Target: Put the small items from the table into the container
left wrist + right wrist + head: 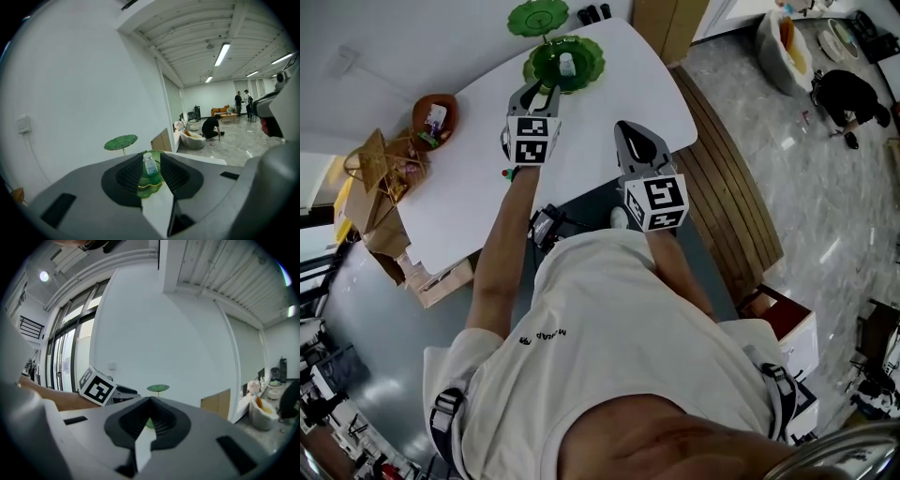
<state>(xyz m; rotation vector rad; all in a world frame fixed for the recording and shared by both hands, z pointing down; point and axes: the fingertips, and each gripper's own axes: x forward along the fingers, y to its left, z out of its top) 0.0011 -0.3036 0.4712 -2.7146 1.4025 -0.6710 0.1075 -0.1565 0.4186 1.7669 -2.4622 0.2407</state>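
Note:
A green lotus-leaf dish stands at the far end of the white table, with a smaller green leaf raised on a stem behind it. A small clear bottle stands upright in the dish. My left gripper hovers just short of the dish, open and holding nothing. In the left gripper view the bottle and dish show beyond the parted jaws. My right gripper is over the table to the right, shut and empty, its tips meeting in the right gripper view.
A brown bowl with small items sits at the table's left edge, beside a woven basket and brown paper. A small green and red item lies under my left arm. A wooden bench runs along the right. A person crouches far off.

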